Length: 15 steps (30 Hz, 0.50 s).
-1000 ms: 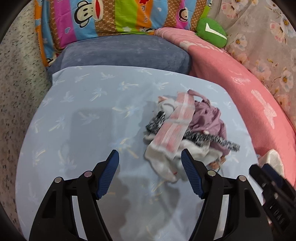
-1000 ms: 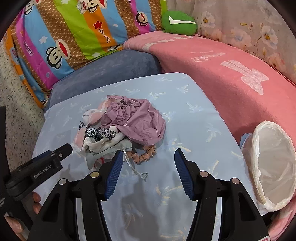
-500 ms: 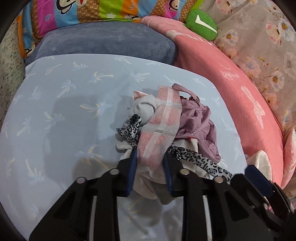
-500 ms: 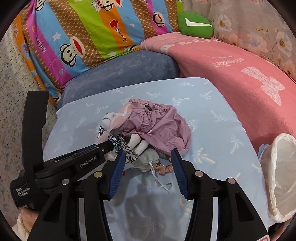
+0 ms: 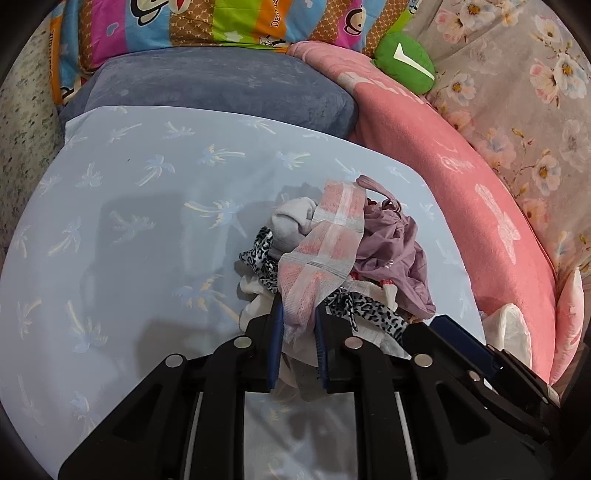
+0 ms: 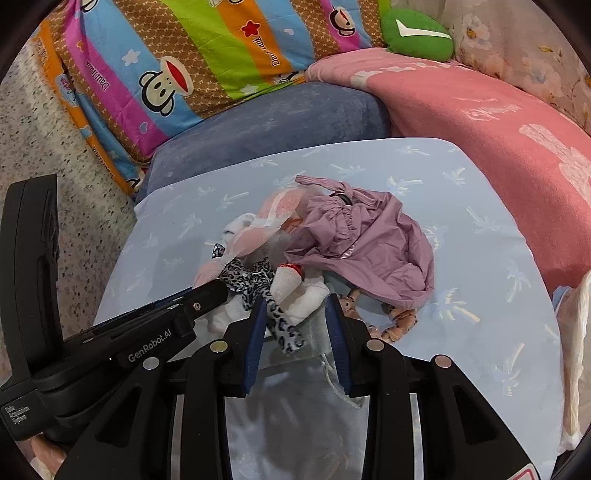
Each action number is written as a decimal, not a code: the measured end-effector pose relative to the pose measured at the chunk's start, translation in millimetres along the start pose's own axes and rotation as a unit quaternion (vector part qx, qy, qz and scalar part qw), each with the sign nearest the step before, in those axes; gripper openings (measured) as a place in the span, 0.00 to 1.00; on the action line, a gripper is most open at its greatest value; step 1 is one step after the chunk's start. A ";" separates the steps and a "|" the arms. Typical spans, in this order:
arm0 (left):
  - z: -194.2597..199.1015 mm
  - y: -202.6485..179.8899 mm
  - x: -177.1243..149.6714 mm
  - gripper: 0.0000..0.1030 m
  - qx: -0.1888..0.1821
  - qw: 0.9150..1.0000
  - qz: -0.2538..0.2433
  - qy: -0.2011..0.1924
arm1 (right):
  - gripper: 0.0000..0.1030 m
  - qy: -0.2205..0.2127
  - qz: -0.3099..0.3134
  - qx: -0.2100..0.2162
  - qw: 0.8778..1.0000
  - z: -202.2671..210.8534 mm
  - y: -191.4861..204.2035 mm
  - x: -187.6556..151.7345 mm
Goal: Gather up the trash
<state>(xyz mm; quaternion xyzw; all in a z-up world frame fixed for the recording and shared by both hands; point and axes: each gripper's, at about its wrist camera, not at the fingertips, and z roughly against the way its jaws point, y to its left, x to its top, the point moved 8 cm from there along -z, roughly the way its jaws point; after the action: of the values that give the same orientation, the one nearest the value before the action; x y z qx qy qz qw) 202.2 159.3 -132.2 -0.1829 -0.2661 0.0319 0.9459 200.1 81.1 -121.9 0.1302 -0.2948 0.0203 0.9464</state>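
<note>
Left wrist view: left claw [image 5: 298, 325], jaws just narrowed, pinching pink mesh strip [image 5: 325, 251] of rag pile [image 6: 332, 251] mid-desk [image 5: 129, 221]; right claw [image 6: 297, 325], half-closed, straddles leopard-print strip [image 6: 273, 314] unpressed.

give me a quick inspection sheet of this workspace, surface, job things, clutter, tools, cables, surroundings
surface: pale blue palm-print sheet, bare apart from one heap.
job's things: heap with pink-and-white mesh strip, mauve crumpled garment, leopard-print fabric band, white cloth pieces; white plastic bag at the right edge.
clutter: peach scrunchie beside the heap.
tools: left tool shut on the near end of the mesh strip, jaws just closed further; right tool closing, leopard band and white cloth between its jaws, pads not clearly pressing.
cables: nothing seen.
surroundings: grey-blue plush cushion, pink blanket, striped monkey-print pillow, green plush toy, floral curtain.
</note>
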 end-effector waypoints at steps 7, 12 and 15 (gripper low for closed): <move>5.3 11.1 -6.9 0.15 0.005 1.000 0.004 0.005 | 0.10 0.029 0.012 0.022 0.999 -13.0 12.0 -13.6; 12.3 12.3 -9.7 0.15 0.007 1.000 0.006 0.000 | 0.01 0.022 0.014 0.018 0.999 -7.2 12.4 -16.1; 17.3 9.2 -10.3 0.15 0.005 1.000 0.005 -0.004 | 0.01 0.010 0.007 0.017 1.000 4.5 7.7 -15.9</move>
<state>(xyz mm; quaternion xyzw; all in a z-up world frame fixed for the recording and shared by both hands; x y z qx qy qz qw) 184.8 171.9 -126.9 -0.1790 -0.2685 0.0383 0.9457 183.6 87.9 -125.5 0.1440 -0.2855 0.0329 0.9469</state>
